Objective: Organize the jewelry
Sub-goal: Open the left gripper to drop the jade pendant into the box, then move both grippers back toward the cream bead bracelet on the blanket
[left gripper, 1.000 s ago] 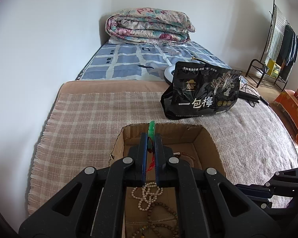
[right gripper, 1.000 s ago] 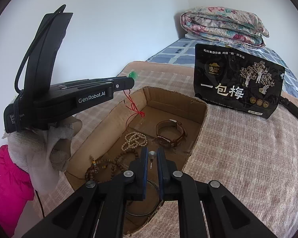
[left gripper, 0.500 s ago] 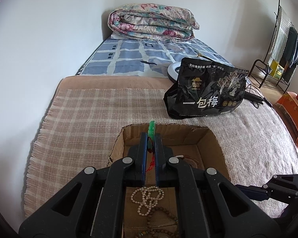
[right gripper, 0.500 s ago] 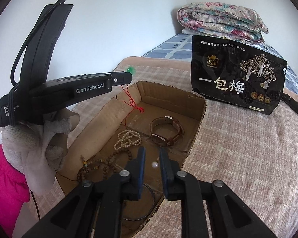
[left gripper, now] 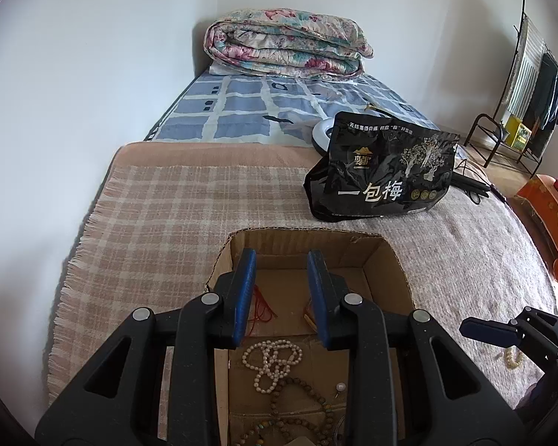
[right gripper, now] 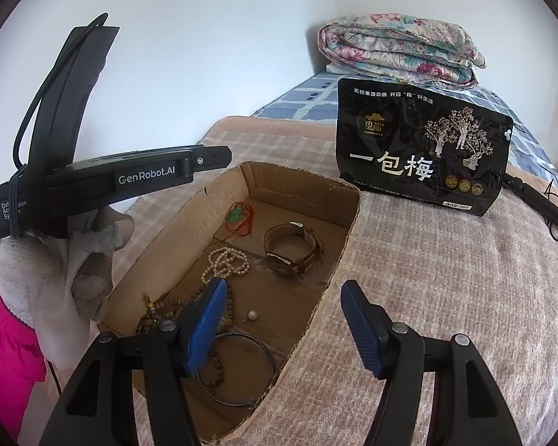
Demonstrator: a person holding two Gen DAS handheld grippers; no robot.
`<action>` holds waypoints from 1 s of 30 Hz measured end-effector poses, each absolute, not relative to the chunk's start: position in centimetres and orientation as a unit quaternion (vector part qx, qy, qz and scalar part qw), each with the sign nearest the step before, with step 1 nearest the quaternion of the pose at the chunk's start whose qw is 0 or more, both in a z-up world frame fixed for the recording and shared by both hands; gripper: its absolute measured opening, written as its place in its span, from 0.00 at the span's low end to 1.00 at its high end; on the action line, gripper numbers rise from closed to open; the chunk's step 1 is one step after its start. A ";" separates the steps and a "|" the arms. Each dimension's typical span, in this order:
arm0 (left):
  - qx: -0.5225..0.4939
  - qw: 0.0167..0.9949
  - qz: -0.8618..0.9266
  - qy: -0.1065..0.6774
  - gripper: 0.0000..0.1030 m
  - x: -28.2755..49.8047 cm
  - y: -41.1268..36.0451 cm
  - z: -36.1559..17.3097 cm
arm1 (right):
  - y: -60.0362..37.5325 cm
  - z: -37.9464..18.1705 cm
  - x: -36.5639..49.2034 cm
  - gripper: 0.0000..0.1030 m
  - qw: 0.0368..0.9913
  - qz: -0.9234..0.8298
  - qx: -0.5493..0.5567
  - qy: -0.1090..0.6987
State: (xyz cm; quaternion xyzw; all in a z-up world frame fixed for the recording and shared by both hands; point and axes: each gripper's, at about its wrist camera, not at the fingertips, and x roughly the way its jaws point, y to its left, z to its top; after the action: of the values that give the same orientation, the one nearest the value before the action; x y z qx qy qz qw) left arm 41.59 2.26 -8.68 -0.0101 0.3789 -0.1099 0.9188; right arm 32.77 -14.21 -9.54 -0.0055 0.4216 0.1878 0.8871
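Observation:
An open cardboard box (right gripper: 349, 215) sits on the plaid blanket. In it lie a green pendant on a red cord (right gripper: 235, 217), a brown leather watch (right gripper: 292, 248), a white bead string (right gripper: 227, 263), brown prayer beads (right gripper: 167, 306), a single pearl (right gripper: 252, 315) and a dark bangle (right gripper: 238, 368). My left gripper (left gripper: 281, 260) is open and empty above the box's far end. My right gripper (right gripper: 284, 293) is open and empty over the box's right rim. The box (left gripper: 394, 260), bead string (left gripper: 273, 358) and pearl (left gripper: 340, 386) also show in the left wrist view.
A black snack bag (right gripper: 424, 152) stands behind the box. A folded floral quilt (left gripper: 286, 42) lies at the bed's far end. A small bead bracelet (left gripper: 512, 356) lies on the blanket right of the box. A clothes rack (left gripper: 532, 85) stands at the right.
Both grippers have opened. The left one let go of the green pendant, which now lies in the box. The right one dropped the pearl into the box.

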 end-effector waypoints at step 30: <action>0.038 0.937 -0.139 0.317 0.27 33.0 -3.2 -0.7 | -20.7 -4.1 26.1 1.00 0.920 0.136 -0.002 0.368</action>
State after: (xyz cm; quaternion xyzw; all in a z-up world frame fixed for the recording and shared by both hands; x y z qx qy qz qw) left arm 33.03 -3.23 -0.69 0.0376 0.3172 -0.1388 0.9374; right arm 26.06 -20.67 -4.06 -0.0019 0.3675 0.1357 0.9200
